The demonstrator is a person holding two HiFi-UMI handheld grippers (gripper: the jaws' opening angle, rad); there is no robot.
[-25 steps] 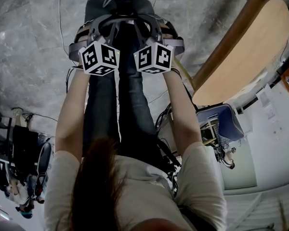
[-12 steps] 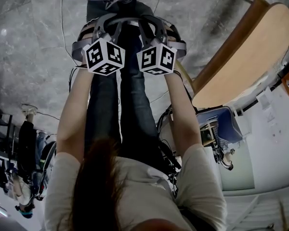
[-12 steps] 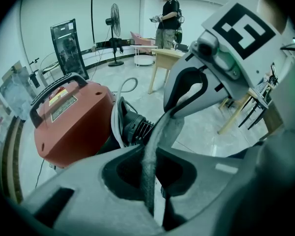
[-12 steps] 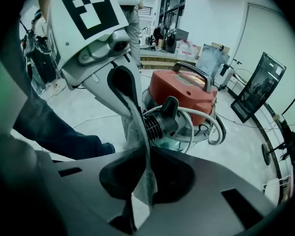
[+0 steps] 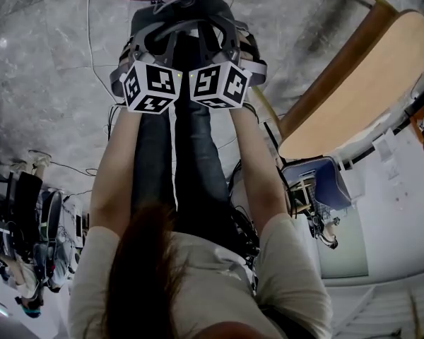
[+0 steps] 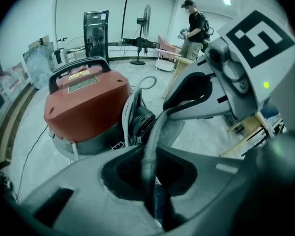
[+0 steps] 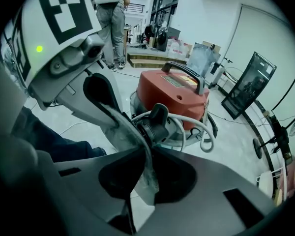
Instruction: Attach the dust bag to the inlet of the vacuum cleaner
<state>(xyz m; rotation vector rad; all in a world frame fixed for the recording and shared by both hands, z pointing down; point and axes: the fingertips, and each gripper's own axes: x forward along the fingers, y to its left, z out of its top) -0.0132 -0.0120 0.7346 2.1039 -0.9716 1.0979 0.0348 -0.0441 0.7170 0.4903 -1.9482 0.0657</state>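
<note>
Just ahead of both grippers, on the grey floor, stood the red vacuum cleaner. Its black inlet faced the jaws, and a pale hose curled beside it. The left gripper was pinching a fold of the grey dust bag, its jaws nearly together and the fabric running up out of them. The right gripper, close beside the left one, had another part of the bag between its jaws. Those jaws had just been easing apart a little, yet the fabric sat pressed between them. Between the two grippers the bag stretched right in front of the inlet, about level with it. Whether it touched the inlet could not be told.
</note>
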